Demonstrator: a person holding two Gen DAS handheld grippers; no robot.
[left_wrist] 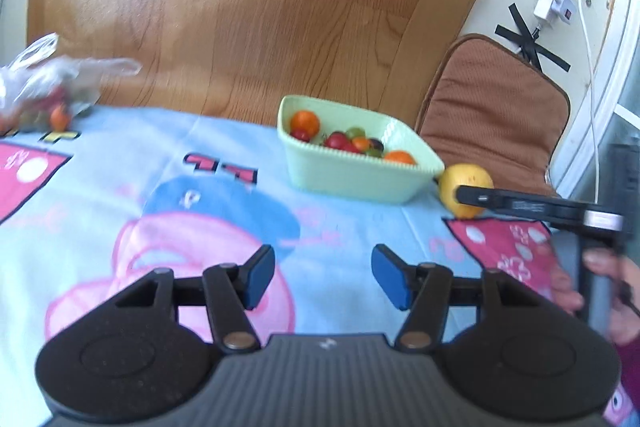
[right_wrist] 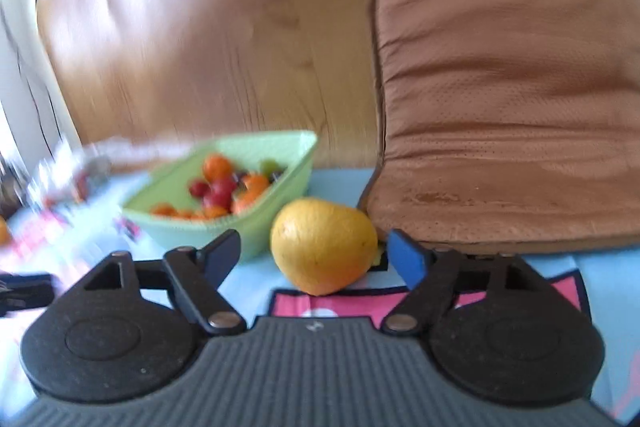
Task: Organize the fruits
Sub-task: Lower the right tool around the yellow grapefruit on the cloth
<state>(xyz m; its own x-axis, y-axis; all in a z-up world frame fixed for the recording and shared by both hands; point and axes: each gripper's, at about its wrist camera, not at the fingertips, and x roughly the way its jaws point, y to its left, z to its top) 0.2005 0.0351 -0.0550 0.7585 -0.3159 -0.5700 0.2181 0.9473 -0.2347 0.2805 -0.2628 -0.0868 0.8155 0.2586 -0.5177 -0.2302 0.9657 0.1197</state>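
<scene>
The right gripper [right_wrist: 314,253] has its fingers wide around the yellow fruit [right_wrist: 323,246] beside the green basket [right_wrist: 280,223]; the left gripper [left_wrist: 323,277] hovers with fingers wide, holding nothing.

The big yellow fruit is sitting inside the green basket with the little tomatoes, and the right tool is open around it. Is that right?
Not quite. The big yellow fruit is not inside the green basket; it sits on the cloth beside it, as the right wrist view shows. The little tomatoes are in the basket, and the right tool is open around the fruit.
</scene>
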